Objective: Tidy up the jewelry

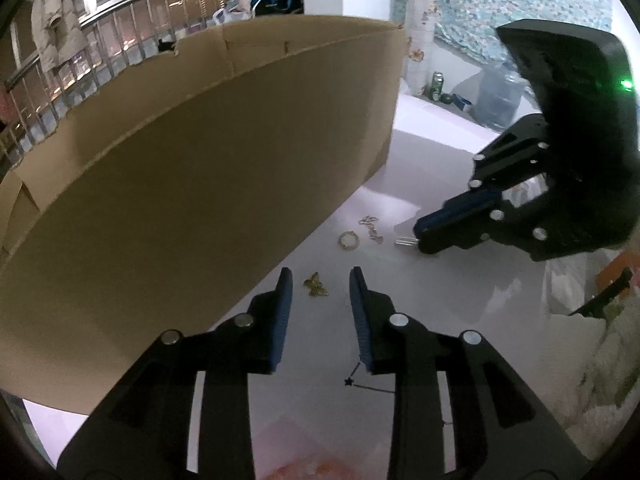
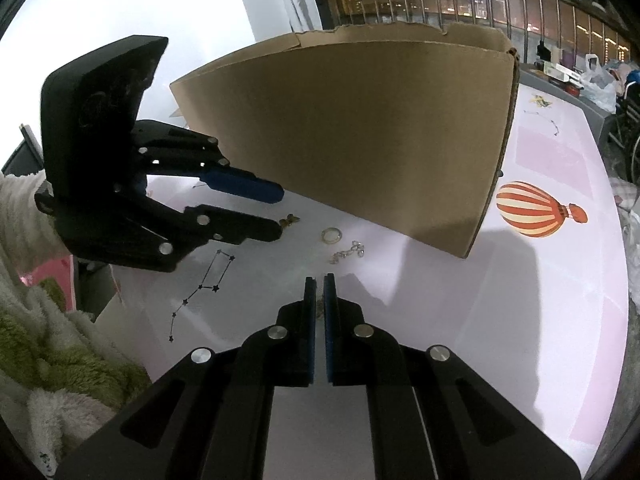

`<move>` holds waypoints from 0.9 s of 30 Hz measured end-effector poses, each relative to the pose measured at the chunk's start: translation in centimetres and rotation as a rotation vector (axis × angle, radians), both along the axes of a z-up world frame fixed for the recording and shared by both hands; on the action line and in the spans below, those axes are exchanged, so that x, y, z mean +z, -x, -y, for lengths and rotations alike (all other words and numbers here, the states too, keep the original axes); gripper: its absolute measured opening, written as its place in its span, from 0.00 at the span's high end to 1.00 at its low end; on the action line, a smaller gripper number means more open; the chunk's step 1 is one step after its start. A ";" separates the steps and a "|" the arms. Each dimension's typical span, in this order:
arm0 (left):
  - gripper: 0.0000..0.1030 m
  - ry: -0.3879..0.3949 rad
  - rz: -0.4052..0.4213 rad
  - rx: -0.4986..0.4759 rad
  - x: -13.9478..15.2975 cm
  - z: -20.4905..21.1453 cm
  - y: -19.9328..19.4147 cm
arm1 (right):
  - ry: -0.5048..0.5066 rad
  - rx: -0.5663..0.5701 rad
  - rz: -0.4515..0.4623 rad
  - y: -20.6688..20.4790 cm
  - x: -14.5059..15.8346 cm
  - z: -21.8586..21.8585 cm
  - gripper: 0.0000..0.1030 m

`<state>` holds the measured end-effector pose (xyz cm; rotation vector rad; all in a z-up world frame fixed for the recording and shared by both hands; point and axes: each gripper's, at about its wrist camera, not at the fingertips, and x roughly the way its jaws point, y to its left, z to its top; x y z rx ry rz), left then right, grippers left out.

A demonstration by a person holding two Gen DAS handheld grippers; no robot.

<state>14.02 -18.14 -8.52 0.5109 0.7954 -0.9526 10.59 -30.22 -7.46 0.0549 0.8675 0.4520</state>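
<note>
A small gold butterfly-shaped piece (image 1: 316,285) lies on the white table, between the tips of my left gripper (image 1: 320,276), whose blue pads stand apart and do not touch it. Farther on lie a gold ring (image 1: 349,241) and a short silver chain (image 1: 372,230). My right gripper (image 1: 418,236) comes in from the right, shut, with a thin silver piece (image 1: 406,242) poking out of its tip. In the right wrist view the right gripper (image 2: 319,278) is closed, with the ring (image 2: 332,235), chain (image 2: 348,254) and butterfly (image 2: 290,221) ahead of it, and the left gripper (image 2: 282,212) beside the butterfly.
A large cardboard box (image 1: 200,180) (image 2: 360,140) stands just behind the jewelry and walls off that side. The table (image 2: 440,320) carries a balloon print (image 2: 540,210) and a star-line print (image 2: 204,288). A fleecy sleeve (image 2: 60,340) is at the left. A can (image 1: 438,84) stands far back.
</note>
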 end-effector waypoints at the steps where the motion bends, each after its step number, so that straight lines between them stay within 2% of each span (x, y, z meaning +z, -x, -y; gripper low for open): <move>1: 0.74 -0.009 -0.012 0.008 -0.3 0.1 -0.3 | 0.000 -0.002 -0.001 0.0 -0.1 0.0 0.96; 3: 0.82 -0.001 -0.026 0.019 -0.5 0.2 -0.6 | -0.001 -0.004 -0.002 0.0 -0.1 0.0 0.96; 5: 0.94 -0.002 -0.029 0.030 -0.4 0.5 -0.9 | -0.001 -0.006 -0.003 0.0 -0.2 0.1 0.96; 19: 0.95 0.001 -0.031 0.016 -0.4 0.3 -0.4 | 0.000 -0.002 0.003 -0.1 -0.4 -0.4 0.96; 27: 0.94 0.020 -0.012 0.014 0.6 -0.1 0.4 | 0.011 0.005 0.021 0.3 0.5 -0.7 0.96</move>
